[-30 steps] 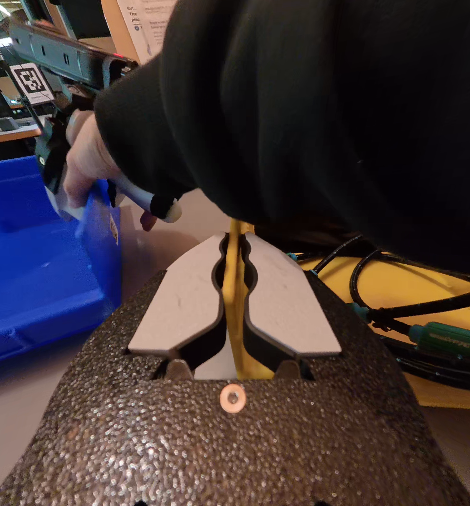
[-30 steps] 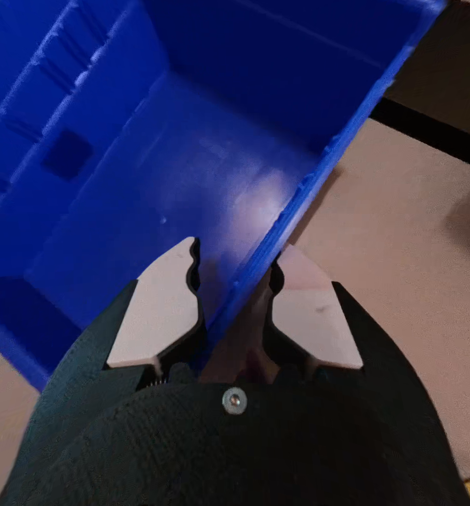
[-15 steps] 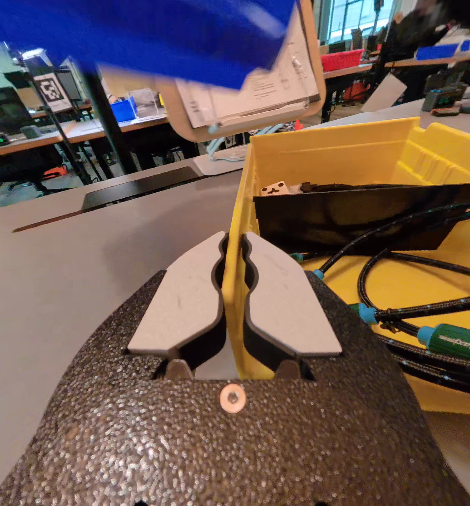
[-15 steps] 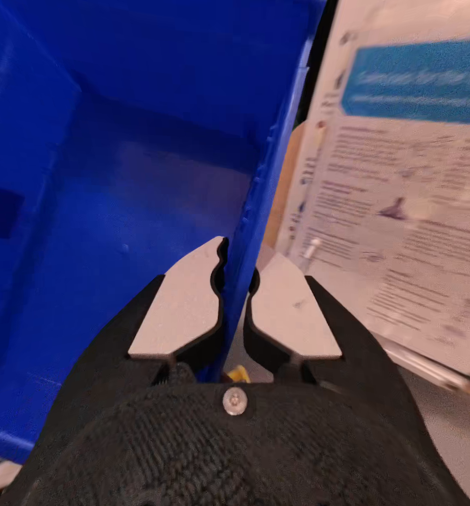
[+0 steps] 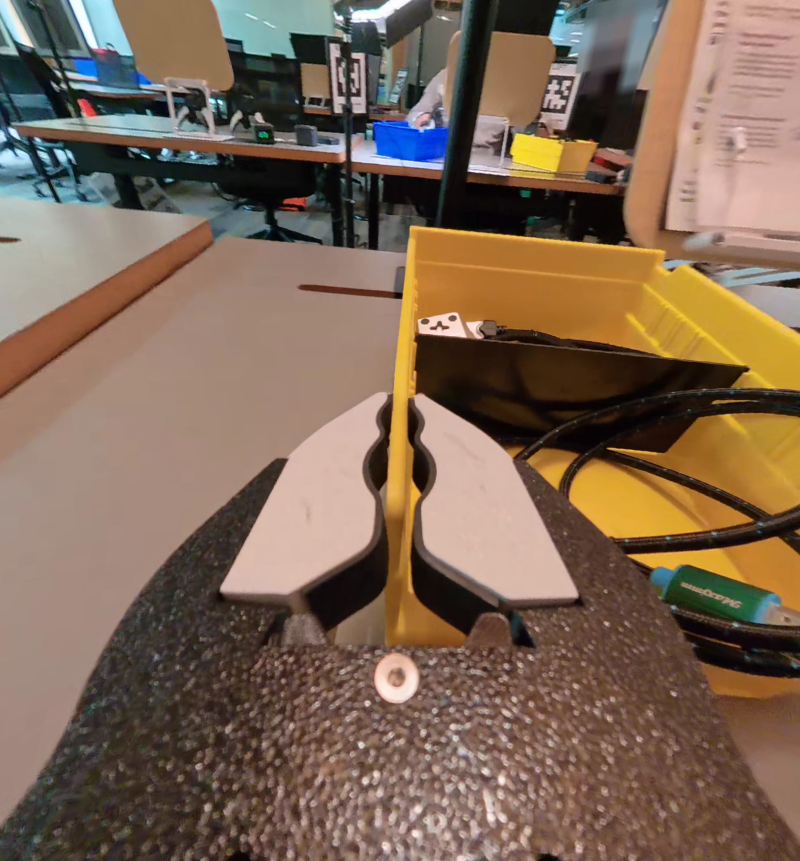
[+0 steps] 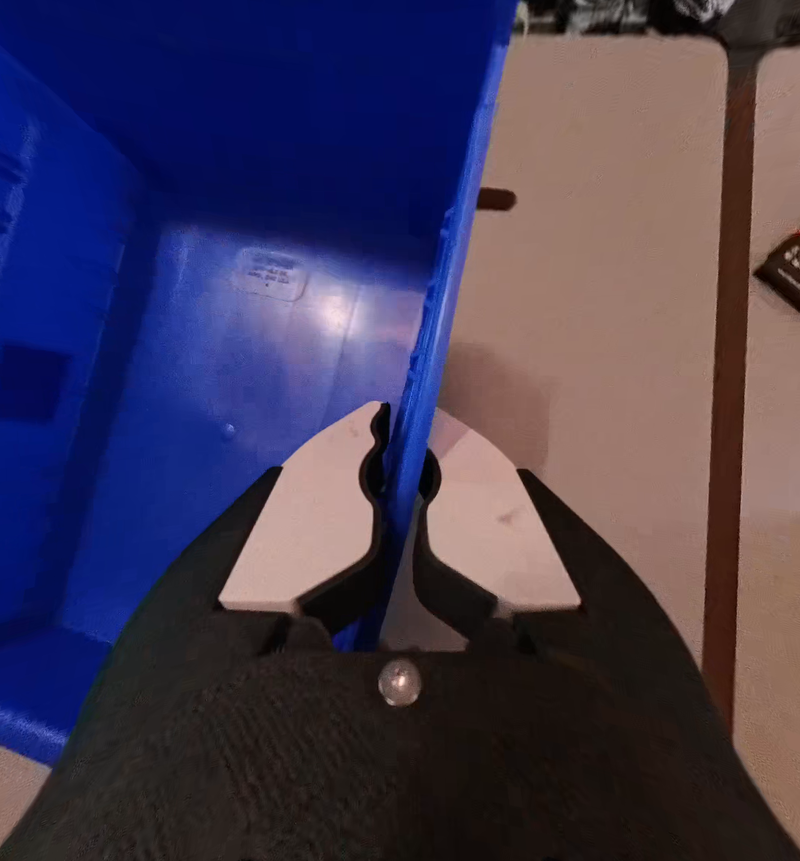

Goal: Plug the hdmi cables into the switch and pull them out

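The right gripper [image 6: 400, 466] is pinching the blue bin [image 6: 249, 326] wall; it could slip and swing. The left gripper [image 5: 400, 470] is pinching the yellow bin [image 5: 551, 289] wall, risking tipping the cables [image 5: 668, 512] inside.

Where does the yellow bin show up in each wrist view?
Left wrist view: yellow bin fills the right half, its left wall clamped by the left gripper.
Right wrist view: not in it.
Shared landmark: the beige table.
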`<state>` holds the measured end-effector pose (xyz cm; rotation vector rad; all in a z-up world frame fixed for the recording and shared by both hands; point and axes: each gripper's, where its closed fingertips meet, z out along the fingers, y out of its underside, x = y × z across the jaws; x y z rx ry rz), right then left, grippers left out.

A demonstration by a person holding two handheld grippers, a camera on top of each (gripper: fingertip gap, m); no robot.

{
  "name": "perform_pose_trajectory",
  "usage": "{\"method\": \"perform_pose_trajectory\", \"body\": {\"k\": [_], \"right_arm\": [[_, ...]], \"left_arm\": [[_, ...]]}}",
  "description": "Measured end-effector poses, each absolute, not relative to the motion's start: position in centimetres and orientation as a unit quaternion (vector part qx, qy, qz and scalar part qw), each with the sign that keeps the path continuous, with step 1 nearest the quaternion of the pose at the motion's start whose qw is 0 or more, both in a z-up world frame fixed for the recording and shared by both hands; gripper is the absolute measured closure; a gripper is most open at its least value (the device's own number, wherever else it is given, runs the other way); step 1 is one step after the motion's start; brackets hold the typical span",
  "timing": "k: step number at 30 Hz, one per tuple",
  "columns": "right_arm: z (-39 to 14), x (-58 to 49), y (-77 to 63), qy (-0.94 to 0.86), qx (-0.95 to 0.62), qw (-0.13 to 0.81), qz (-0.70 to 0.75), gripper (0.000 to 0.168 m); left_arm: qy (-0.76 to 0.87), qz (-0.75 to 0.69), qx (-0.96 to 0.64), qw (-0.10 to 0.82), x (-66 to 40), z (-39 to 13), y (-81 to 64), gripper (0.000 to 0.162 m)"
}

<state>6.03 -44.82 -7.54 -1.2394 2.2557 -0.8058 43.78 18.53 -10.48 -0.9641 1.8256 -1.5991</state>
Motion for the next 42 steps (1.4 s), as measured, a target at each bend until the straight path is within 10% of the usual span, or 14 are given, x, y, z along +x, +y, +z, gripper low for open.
{"method": "perform_pose_trajectory", "body": {"k": [15,21,28,39,42], "right_arm": [[-15.3,8.9,-49.6,0.813,-0.505,0.149,-0.25,0.159],[-7.9,7.6,-50.5,0.746,-0.527,0.064,-0.401,0.104],[-2.5,8.1,-32.0,0.593,-0.608,0.317,-0.423,0.088],[-7.6,7.1,-19.3,0.526,-0.649,0.377,-0.4,0.093],[-7.5,5.8,-20.6,0.546,-0.636,0.348,-0.42,0.093]], "left_arm": [[0.7,-0.555,-0.335,0.298,47.2,-10.6,17.2,0.155],[0.731,-0.536,-0.26,0.332,46.5,-6.0,16.8,0.137],[0.875,-0.403,-0.013,0.267,46.7,-2.2,9.2,0.116],[0.988,-0.054,0.134,0.054,49.4,-13.8,0.3,0.111],[0.991,0.008,0.136,-0.007,48.5,-16.2,1.1,0.133]]}}
